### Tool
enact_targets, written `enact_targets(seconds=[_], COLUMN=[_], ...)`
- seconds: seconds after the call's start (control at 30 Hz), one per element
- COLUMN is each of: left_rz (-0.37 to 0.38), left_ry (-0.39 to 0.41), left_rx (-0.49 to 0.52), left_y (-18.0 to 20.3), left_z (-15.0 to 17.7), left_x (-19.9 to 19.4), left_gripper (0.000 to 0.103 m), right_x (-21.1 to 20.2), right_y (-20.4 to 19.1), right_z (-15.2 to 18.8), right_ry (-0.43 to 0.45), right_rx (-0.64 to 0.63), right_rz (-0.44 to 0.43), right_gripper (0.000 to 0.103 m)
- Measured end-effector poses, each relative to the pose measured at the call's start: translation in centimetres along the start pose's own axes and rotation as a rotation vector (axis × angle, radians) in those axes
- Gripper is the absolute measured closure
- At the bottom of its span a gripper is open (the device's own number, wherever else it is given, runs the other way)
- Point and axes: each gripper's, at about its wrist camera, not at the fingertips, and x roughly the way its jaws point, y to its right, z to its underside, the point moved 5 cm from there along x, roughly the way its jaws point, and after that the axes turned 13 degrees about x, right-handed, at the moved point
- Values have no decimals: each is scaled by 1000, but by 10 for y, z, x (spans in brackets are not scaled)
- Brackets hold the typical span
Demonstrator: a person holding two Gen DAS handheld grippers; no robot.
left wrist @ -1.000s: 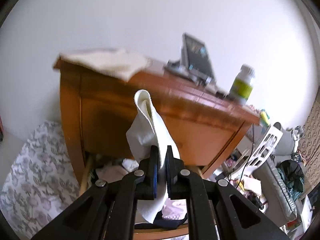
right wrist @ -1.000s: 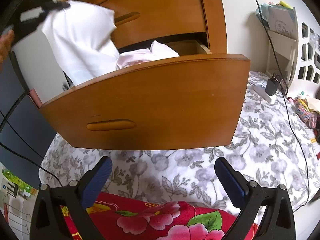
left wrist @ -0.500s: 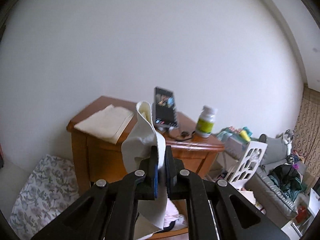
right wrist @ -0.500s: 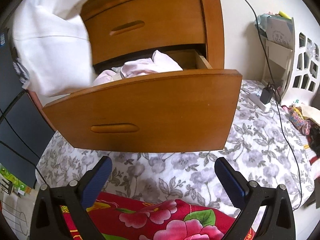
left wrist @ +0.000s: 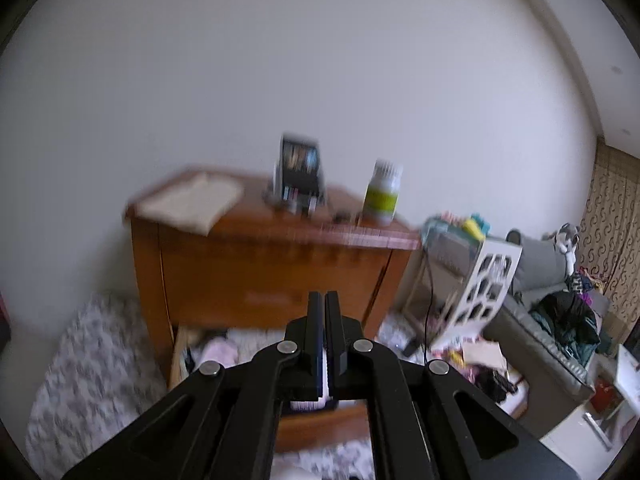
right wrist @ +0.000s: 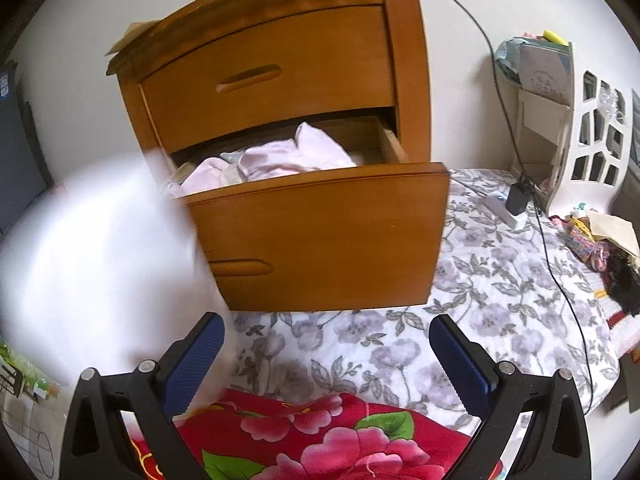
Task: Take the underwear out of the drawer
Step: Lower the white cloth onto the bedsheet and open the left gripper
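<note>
Right gripper fingers wide apart, nothing held; left gripper pinched closed, empty. White underwear, blurred, outside drawer at left. Beyond, open lower drawer holds pink clothes

1. The left black two-finger gripper has its jaws pressed together, only a thin slit between the blue-faced pads.
2. The right black two-finger gripper has its jaws spread wide, ribbed blue pads facing inward, tilted downward.
</note>
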Motion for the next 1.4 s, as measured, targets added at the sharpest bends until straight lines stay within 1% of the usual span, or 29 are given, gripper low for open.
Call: enact_targets(seconds=[0.1,0.27,0.4,0.5,0.57,0.7,0.77,0.8,0.83,0.9,0.97,1.0,1.07,1.1,1.13,1.2,1.3,1.4], left_rz=[-7,-15,7,-9,-15,-60,-80,-84,-90,-105,-105,-109,-121,-132,-141,-176,-210,-236], left_ry=[-91,-219,-305,-357,-380,-435,-463,-472,-481,-481,-479,-490,-513,-519,-519,-513,-513,-505], left_rx=[-24,-43,-92,-64,-58,-32,-14,-10,-5,-1,2,3,8,16,22,39,35,29], left_y=[-5,-11,-16,-13,-14,-16,-18,-18,-19,-19,-18,-18,-18,-18,-18,-19,-23,-28], left_z=[36,96,137,158,166,187,197,200,204,211,214,217,223,227,228,233,239,245], left_x=[18,40,56,66,72,80,84,86,88,89,90,92,95,96,97,98,99,101], left_gripper=[102,102,102,102,102,102,96,83,60,38,37,34,25,19,14,10,4,3], right_x=[-2,-1,1,4,5,7,7,7,8,8,8,8,9,9,9,10,12,14], right_y=[3,4,1,0,0,0,0,0,0,-1,-1,-1,-1,-1,-1,-1,-1,0], right_z=[-1,-1,3,6,8,8,9,9,9,9,9,9,9,10,10,11,12,13], right_ry=[2,-5,-15,-27,-33,-39,-41,-42,-43,-43,-43,-44,-47,-48,-49,-52,-56,-60], right_rx=[5,2,-12,-22,-27,-30,-33,-34,-35,-37,-38,-39,-41,-43,-45,-49,-53,-52], right_rz=[4,8,8,9,11,14,15,16,16,18,19,20,22,23,23,25,28,35], right_gripper=[0,0,0,0,0,0,0,0,0,0,0,0,0,0,0,0,0,0])
